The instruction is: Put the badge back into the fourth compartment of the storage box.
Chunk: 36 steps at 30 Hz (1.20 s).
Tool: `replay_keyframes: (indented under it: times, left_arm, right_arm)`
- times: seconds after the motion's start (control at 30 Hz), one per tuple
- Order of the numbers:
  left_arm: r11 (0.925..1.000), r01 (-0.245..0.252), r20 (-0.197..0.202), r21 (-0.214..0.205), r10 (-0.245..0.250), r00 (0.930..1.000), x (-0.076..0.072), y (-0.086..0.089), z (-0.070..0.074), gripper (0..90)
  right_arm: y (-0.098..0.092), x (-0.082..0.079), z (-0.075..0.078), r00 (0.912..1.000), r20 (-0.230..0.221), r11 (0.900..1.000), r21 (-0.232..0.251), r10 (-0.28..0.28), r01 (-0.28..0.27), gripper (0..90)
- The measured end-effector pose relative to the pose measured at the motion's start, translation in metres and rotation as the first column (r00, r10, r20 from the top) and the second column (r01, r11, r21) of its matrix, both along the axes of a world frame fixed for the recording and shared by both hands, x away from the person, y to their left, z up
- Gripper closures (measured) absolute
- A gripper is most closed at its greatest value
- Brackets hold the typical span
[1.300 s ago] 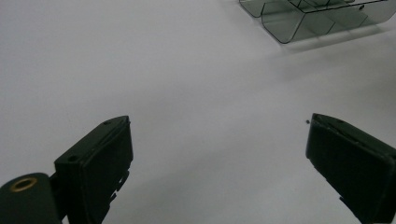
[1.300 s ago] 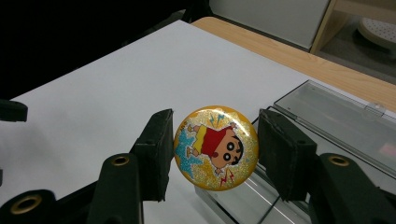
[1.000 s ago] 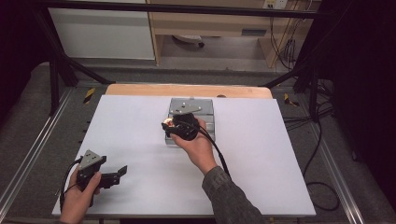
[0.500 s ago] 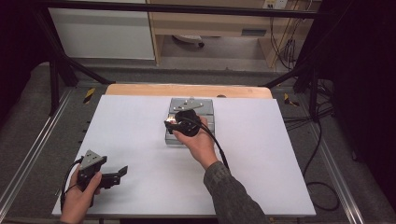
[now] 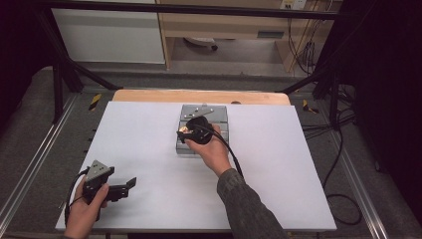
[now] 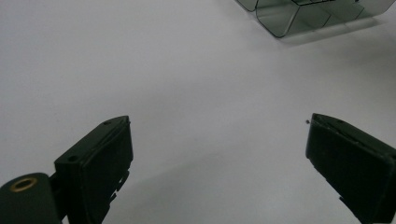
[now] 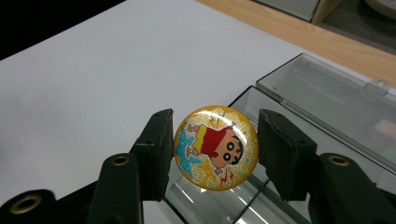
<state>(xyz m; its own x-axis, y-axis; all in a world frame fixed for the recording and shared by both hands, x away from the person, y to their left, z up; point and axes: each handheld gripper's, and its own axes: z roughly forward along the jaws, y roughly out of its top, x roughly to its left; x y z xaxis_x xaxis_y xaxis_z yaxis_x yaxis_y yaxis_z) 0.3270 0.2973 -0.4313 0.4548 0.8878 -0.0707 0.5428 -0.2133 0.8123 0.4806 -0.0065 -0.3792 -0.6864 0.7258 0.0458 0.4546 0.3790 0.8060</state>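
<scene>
Our right claw (image 7: 212, 149) grips a round yellow glitter badge (image 7: 215, 147) by its edges, one black jaw pressed to each side, the cartoon figure in a red shirt facing the camera that rides on the claw. We hold the badge in the air just above the near corner of a clear grey plastic box (image 7: 299, 126), whose lid (image 7: 327, 100) lies folded open on the far side. From the high view, our right claw (image 5: 191, 130) hangs over the front-left part of that box (image 5: 219, 117), which sits a little beyond the middle of the white table (image 5: 278, 164), with the right hand (image 5: 211, 152) and its dark sleeve (image 5: 244, 204) reaching in from the lower edge and a black cable trailing back along the wrist. Well apart, near the table's front-left corner, our left claw (image 5: 130, 183) rests low over the bare white surface in the left hand (image 5: 87, 209), its jaws standing wide with nothing between them; in the left gripper view the left claw (image 6: 217, 158) looks across empty table toward the box's corner (image 6: 299, 16) at the top. Beyond the white sheet we see a strip of bare wood (image 5: 199, 96) along the table's far edge.
</scene>
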Motion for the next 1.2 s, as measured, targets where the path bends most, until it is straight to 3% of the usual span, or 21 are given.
replay_keyframes:
  times: [0.77, 1.2]
  left_arm:
    - [1.0, 0.002, -0.003, 0.003, -0.002, 1.0, 0.0, 0.0, 0.0, 7.4]
    - [1.0, 0.0, -0.002, 0.002, 0.0, 1.0, 0.0, 0.0, -0.001, 7.4]
  right_arm:
    - [0.004, 0.002, -0.011, 0.9983, -0.056, 0.9971, -0.073, 0.018, -0.022, 47.2]
    - [0.006, 0.003, -0.016, 0.9967, -0.076, 0.9961, -0.083, 0.026, -0.032, 47.1]
